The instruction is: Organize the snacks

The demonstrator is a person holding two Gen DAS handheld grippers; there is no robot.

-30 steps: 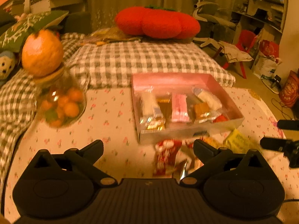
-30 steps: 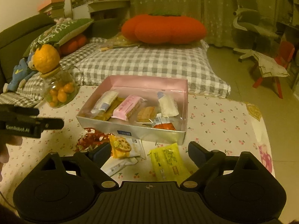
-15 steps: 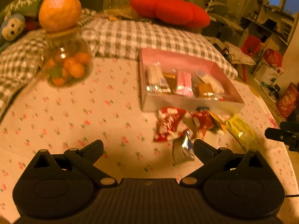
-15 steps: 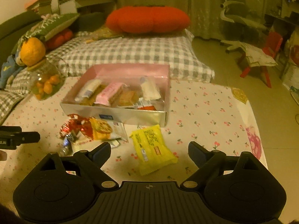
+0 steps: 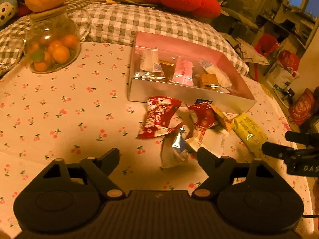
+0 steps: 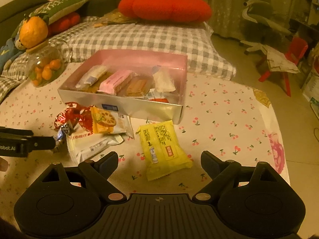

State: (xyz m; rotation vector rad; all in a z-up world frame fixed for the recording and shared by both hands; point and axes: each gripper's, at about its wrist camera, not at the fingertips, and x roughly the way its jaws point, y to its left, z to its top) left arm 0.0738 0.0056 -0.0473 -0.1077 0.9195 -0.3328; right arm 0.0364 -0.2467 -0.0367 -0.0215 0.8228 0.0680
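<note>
Lowest in the left wrist frame, the left tool (image 5: 158,157) hangs with its jaws spread wide and empty above the cherry-print worktop (image 5: 59,119). Just beyond its right fingertip lies a silver-and-white packet (image 5: 175,151), and past that a red wrapper (image 5: 159,117) and a second red wrapper (image 5: 202,115), overlapping in a loose heap at mid-frame. At the right edge the right tool (image 5: 279,145) reaches in, its tips close to a yellow packet (image 5: 249,131).

Along the bottom of the right wrist frame, the right tool (image 6: 159,162) is likewise open and holds nothing; the yellow packet (image 6: 163,149) lies between its fingers, slightly ahead. To the left sit a white packet (image 6: 93,145) and, partly on top of it, an orange-printed packet (image 6: 105,121), with the red wrappers beyond. The left tool (image 6: 39,139) enters from the left edge beside that heap.

Farther up, at frame centre, a pink box (image 6: 139,59) holds several packed snacks, among them a pink bar (image 6: 117,81). Upper left stands a glass jar (image 6: 45,67) of small oranges, topped by an orange-shaped lid (image 6: 33,31). Behind the worktop lie a checked cushion (image 6: 139,37) and a red pillow (image 6: 165,6).
</note>
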